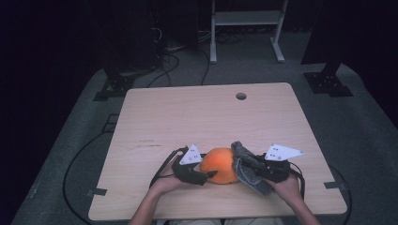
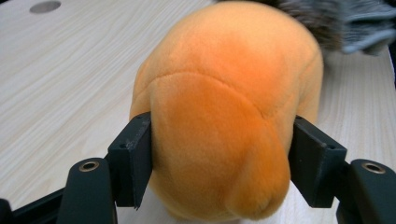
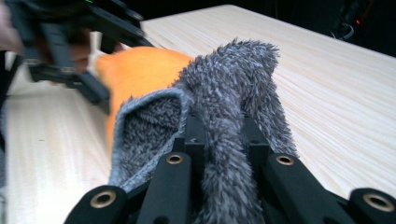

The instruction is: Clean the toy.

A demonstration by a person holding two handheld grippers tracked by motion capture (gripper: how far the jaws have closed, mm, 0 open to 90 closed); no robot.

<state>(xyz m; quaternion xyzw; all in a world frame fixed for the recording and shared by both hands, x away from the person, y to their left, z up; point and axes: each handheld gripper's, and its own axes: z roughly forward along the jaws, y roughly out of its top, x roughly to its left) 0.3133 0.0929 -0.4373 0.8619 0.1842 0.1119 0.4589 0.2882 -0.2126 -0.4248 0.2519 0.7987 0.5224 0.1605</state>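
**While plush and cloth both gripped: wiping or covering stage, not finished**

With both tools engaged, noted as mid-task. Left tool clamped on orange plush toy, jaws pressing into its sides in the left gripper view. Right tool pinched tight on grey fuzzy cloth, a fold standing up between its jaws in the right gripper view.

Done so far, judged from present layout: toy secured and steadied on worktop; cloth picked up and brought against toy's right flank, touching it in the high view. Left to do, as a judgement only: cloth not yet spread over or drawn across toy's top; most orange surface bare. Purpose (wipe or wrap) cannot be told.

Location: toy near front edge of worktop, roughly centred, between left tool and right tool; cloth just right of it.

Surface: pale wood-grain worktop, round cable hole near far edge, otherwise bare. Small tape tabs at side edges.

Room: dim, grey carpet, black cables trailing on floor, white frame legs behind, dark stand bases at either side.
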